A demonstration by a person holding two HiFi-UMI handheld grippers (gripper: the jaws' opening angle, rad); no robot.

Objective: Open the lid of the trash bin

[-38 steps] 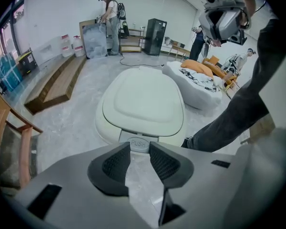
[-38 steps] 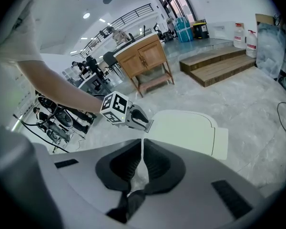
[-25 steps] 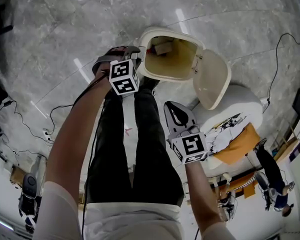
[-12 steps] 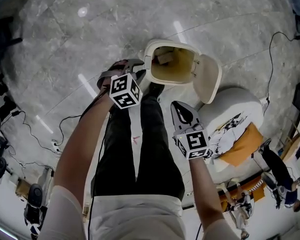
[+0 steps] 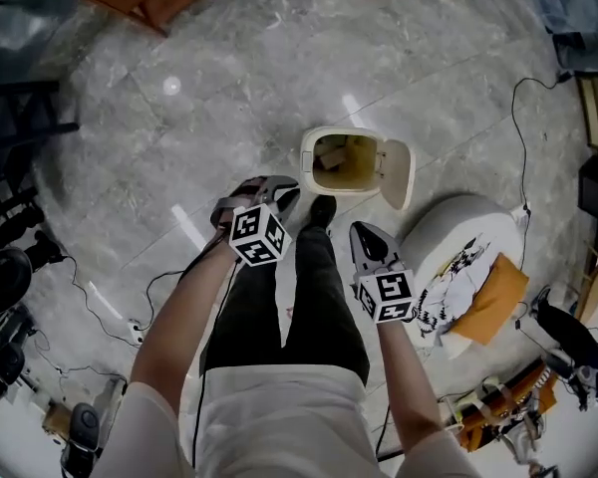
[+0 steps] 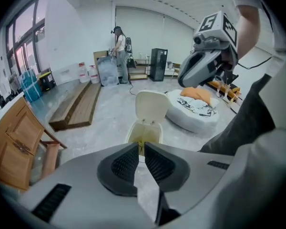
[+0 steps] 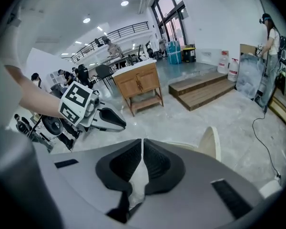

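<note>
Trash bin (image 5: 339,131): stands on the grey floor (image 5: 179,118) with its lid (image 5: 400,175) swung up and back on the hinge, mouth open (a pale scrap lies inside).
Left gripper (image 6: 141,146): the jaws have just been closing; only a narrow slit is left, with nothing between them.
Right gripper (image 7: 142,141): jaws clenched tip to tip, empty.
Bin and grippers: the bin is ahead of and below both, touching neither. The left gripper view has it straight beyond the jaw tips. The right gripper view shows only the lid's edge, right of the tips.
Beside the bin: a white beanbag (image 5: 463,232).
</note>
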